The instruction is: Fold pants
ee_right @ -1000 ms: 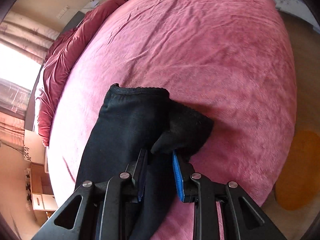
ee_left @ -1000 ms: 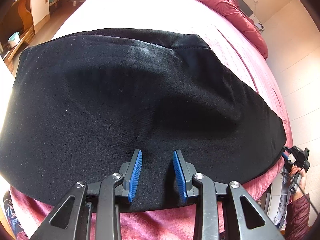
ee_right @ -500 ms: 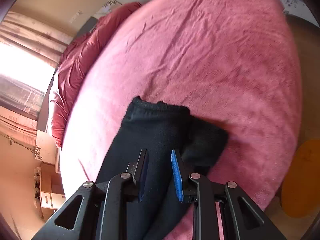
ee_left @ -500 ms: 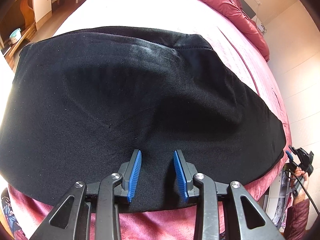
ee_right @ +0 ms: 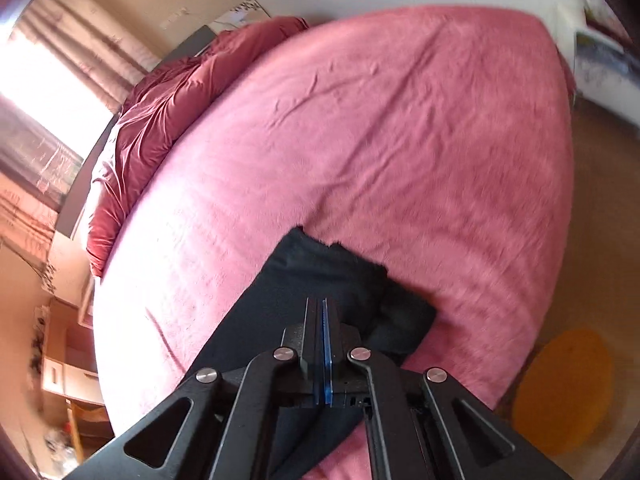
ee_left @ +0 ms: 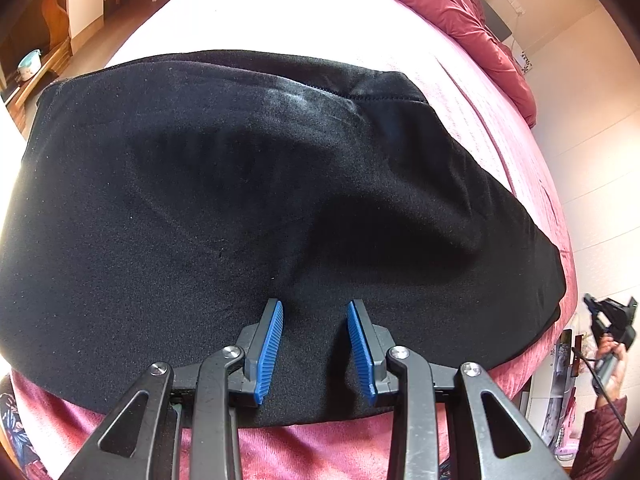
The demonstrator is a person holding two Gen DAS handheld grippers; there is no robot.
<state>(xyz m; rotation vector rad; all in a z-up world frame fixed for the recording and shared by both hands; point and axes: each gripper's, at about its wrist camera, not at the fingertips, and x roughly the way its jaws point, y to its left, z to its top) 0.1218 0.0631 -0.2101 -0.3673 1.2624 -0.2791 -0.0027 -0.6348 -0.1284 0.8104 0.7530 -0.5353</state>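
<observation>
Black pants [ee_left: 240, 208] lie spread flat on a pink bed cover, filling most of the left wrist view. My left gripper [ee_left: 315, 312] is open, its blue pads hovering over the near edge of the pants. In the right wrist view the leg end of the pants [ee_right: 320, 276] lies on the pink bed [ee_right: 400, 140], with a cuff bunched to the right [ee_right: 404, 320]. My right gripper [ee_right: 322, 308] is shut with nothing between its pads, just above the leg end. It shows far right in the left wrist view [ee_left: 612, 320].
A dark red duvet [ee_right: 160, 112] is heaped at the head of the bed. Curtains and a bright window [ee_right: 48, 80] are at left. An orange round mat [ee_right: 564, 384] lies on the floor at right. Wooden furniture [ee_left: 48, 52] stands beyond the bed.
My right gripper has let go of the leg cuff, closed empty and pulled back from the pants. The left gripper has stayed open over the pants' near edge.
</observation>
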